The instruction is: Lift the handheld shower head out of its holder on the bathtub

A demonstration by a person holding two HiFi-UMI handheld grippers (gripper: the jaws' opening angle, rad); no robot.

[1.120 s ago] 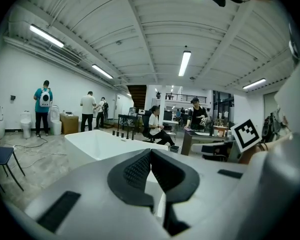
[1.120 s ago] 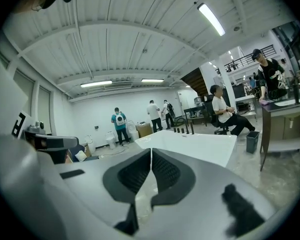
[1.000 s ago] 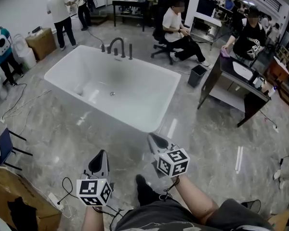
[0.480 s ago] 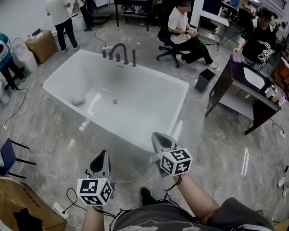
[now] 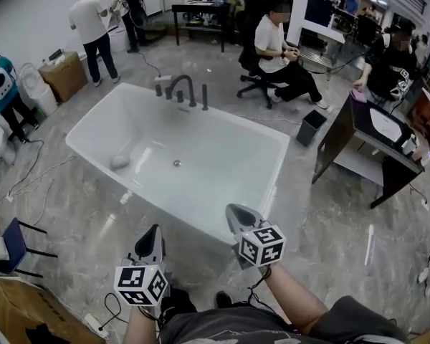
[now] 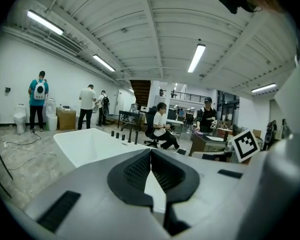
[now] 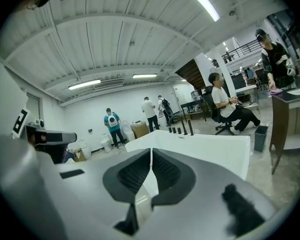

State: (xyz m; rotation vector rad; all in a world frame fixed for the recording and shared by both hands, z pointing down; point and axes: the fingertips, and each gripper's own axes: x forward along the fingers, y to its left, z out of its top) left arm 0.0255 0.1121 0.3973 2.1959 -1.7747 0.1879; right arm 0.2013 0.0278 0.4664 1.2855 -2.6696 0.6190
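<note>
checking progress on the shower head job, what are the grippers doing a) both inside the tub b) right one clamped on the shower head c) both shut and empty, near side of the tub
c: the left gripper and right gripper each show jaws together with nothing between, on the near side of the bathtub; the faucet fittings stand on its far rim.

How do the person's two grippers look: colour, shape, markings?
The left gripper and the right gripper are light grey and taper to a point, with black ribbed pads inside. Each carries a white cube with black square markers. No sleeves cover the forearms.
</note>
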